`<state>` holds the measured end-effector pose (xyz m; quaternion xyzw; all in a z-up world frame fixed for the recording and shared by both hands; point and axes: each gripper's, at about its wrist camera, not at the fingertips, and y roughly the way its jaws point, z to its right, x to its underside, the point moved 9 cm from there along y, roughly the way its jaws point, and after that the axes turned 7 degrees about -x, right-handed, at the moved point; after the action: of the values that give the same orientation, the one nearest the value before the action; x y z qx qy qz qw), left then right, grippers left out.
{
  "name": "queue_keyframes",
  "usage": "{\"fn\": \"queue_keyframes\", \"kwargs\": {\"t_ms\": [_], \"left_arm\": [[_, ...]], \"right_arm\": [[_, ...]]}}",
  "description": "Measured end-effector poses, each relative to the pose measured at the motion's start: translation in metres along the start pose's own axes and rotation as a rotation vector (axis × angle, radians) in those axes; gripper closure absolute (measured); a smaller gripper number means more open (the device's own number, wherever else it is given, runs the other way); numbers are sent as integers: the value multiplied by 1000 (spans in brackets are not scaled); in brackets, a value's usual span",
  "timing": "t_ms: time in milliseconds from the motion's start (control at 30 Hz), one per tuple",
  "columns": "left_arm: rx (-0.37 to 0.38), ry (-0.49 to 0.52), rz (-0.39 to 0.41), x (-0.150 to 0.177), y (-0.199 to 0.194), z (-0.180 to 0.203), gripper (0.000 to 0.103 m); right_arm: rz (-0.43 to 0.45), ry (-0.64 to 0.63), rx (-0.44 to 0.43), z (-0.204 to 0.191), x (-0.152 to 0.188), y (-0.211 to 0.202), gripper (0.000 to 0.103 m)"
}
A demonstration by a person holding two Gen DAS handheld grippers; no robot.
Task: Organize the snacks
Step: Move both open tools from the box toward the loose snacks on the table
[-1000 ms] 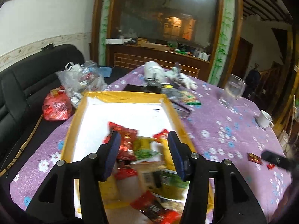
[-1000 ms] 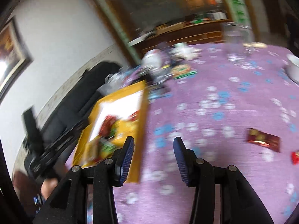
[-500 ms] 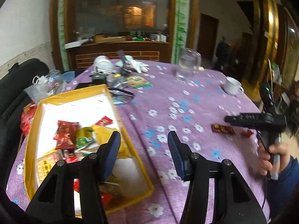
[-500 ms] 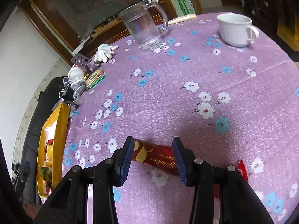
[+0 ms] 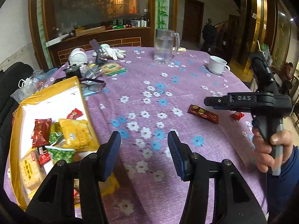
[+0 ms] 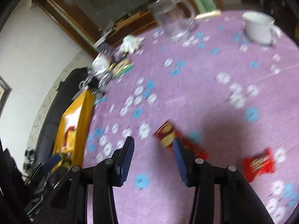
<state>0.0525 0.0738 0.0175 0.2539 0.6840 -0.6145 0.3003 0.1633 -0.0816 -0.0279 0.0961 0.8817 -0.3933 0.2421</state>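
The left tongs (image 5: 143,141) stand wide apart with nothing between them, hovering above the purple flowered table (image 5: 168,85) just right of the yellow box (image 5: 16,130). Half a second ago they pointed much the same way; a second ago they hung over the box's inside. The right tongs (image 6: 152,155) are also spread wide and hold nothing. In the left wrist view the right tongs (image 5: 207,100) appear side-on, held in the person's right hand (image 5: 271,147), poised above the long red snack bar (image 5: 202,111).

In the right wrist view, which is blurred by motion, that long red snack bar (image 6: 168,136) now lies just beyond the right-hand finger, partly behind its tip, whereas half a second ago it lay squarely between the two fingers. A small red candy packet (image 6: 258,165) rests on the table right of the bar; the left wrist view shows the candy (image 5: 237,115) under the right tongs' body.

The box, left of the bar and well apart from it, holds several snack packets (image 5: 74,134), red, green and yellow. Beyond the bar stand a glass mug (image 5: 165,46) and a white cup (image 5: 217,65).
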Motion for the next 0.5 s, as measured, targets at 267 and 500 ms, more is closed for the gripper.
{"fn": "queue_keyframes", "kwargs": {"t_ms": [267,500], "left_arm": [[57,14,-64,6,11,23,52],[71,2,-105,0,22,29,52]], "right_arm": [[-86,-32,44,6,16,20,56],[54,19,62,9,0,-24,56]]}}
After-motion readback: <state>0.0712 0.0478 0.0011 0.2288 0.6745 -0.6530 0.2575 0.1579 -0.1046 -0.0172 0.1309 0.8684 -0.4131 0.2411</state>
